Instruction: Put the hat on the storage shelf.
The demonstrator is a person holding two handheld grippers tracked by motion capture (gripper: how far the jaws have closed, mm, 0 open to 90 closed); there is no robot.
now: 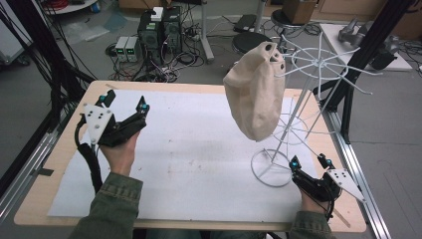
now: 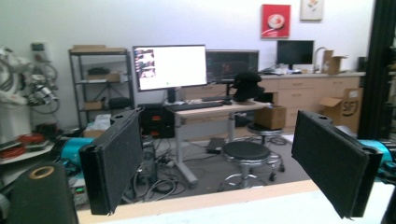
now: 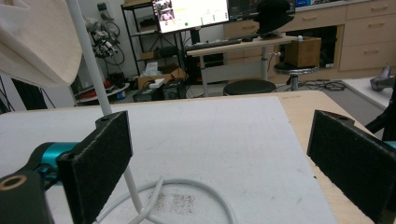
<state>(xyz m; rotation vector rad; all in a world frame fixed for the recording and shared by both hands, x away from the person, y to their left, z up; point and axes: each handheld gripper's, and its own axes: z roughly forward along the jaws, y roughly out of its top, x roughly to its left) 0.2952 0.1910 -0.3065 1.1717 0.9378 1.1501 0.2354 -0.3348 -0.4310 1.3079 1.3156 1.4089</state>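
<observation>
A cream cloth bag (image 1: pixel 255 94) hangs from an arm of a white wire rack (image 1: pixel 294 113) at the table's right side. The rack's ring base (image 1: pixel 271 169) rests on the white sheet (image 1: pixel 189 149). My left gripper (image 1: pixel 124 102) is held over the table's left part, far from the bag, jaws open and empty. In the left gripper view the left gripper (image 2: pixel 219 154) points past the table's far edge into the room. My right gripper (image 1: pixel 311 162) sits low beside the ring base, open and empty. In the right gripper view its jaws (image 3: pixel 219 126) flank the rack's pole (image 3: pixel 91 60) and ring, with the bag (image 3: pixel 37 42) above left.
The wooden table (image 1: pixel 64 144) has black frame posts (image 1: pixel 370 45) at its right and cables at its left. Beyond the far edge stand computer towers (image 1: pixel 159 30) and a black stool (image 1: pixel 251 42) on the floor. A desk with a monitor (image 2: pixel 170 65) stands farther back.
</observation>
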